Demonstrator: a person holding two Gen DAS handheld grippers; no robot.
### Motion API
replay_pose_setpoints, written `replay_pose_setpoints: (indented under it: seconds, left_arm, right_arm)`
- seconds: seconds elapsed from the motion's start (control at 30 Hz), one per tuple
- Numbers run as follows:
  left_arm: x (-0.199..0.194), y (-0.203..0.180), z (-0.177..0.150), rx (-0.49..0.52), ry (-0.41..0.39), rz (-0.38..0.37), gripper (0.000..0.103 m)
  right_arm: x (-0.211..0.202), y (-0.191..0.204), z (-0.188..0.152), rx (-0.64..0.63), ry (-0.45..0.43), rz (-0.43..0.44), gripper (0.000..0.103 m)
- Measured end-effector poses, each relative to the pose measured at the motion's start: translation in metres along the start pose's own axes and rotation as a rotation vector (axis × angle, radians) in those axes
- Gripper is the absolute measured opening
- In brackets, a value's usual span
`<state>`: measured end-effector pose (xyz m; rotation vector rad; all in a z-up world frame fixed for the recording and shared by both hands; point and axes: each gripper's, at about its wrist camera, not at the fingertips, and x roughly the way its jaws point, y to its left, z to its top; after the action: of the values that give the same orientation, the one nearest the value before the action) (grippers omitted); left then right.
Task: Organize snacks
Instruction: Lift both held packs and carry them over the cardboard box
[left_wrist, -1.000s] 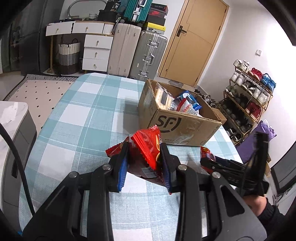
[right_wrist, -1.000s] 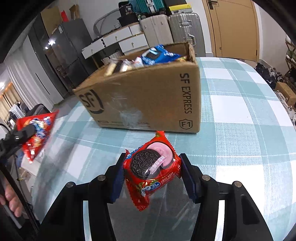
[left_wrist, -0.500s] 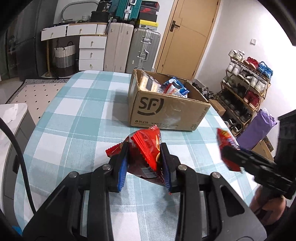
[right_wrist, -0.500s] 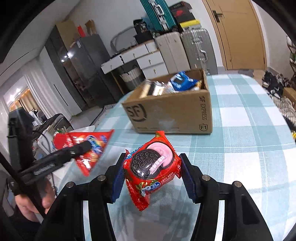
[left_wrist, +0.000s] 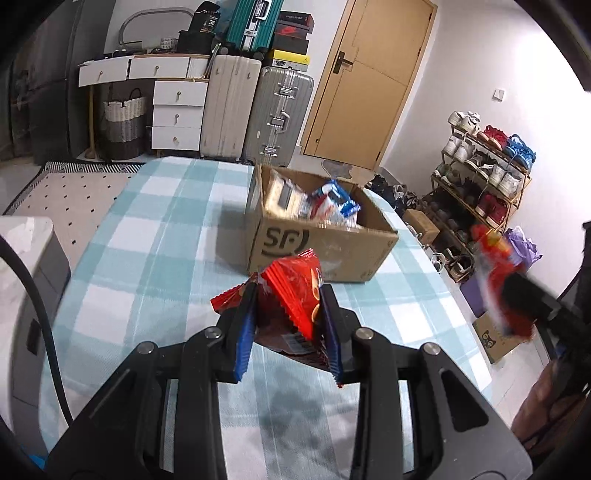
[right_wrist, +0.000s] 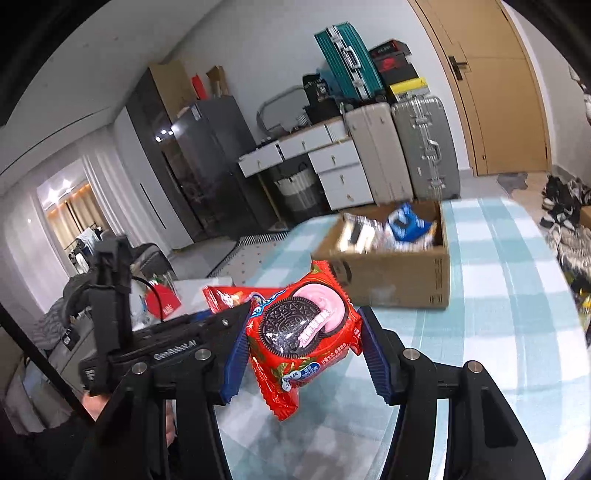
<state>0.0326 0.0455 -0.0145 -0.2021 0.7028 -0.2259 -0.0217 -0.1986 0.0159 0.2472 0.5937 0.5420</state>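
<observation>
My left gripper (left_wrist: 290, 325) is shut on a red snack packet (left_wrist: 293, 295) and holds it above the checked tablecloth (left_wrist: 155, 251). My right gripper (right_wrist: 304, 343) is shut on a red Oreo packet (right_wrist: 306, 332), also held in the air. The open SF cardboard box (left_wrist: 317, 243) stands beyond both, holding several snack packets (left_wrist: 332, 205). It shows in the right wrist view (right_wrist: 399, 269) too. The right gripper appears blurred at the right in the left wrist view (left_wrist: 498, 280). The left gripper and its packet (right_wrist: 225, 297) sit at the left in the right wrist view.
Suitcases (left_wrist: 255, 114) and white drawers (left_wrist: 177, 114) stand behind the table, beside a wooden door (left_wrist: 365, 81). A shoe rack (left_wrist: 484, 173) is at the right. A white appliance (left_wrist: 26, 280) is at the table's left edge.
Both grippers have risen and pulled back from the box, each still holding its packet. The box now looks smaller and farther off, and the two grippers are closer together.
</observation>
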Motion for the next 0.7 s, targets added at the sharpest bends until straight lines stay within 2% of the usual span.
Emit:
replay_pose_setpoints:
  seconds: [0.17,0.37,0.7]
  left_arm:
    - [-0.01,-0.011,0.045,0.05,-0.02,0.002,0.029]
    - [-0.011,-0.029,0.106,0.078,-0.014,-0.015,0.03]
    - [0.03,-0.054,0.19,0.123,0.024,0.02,0.03]
  right_arm:
    - [-0.015,0.002,0.047,-0.026,-0.043,-0.007,0.056]
    - [-0.013,-0.001,0.106,-0.031,-0.07,-0.023,0.056]
    - [0.032,-0.037,0.192,0.056,-0.042,-0.082,0.056]
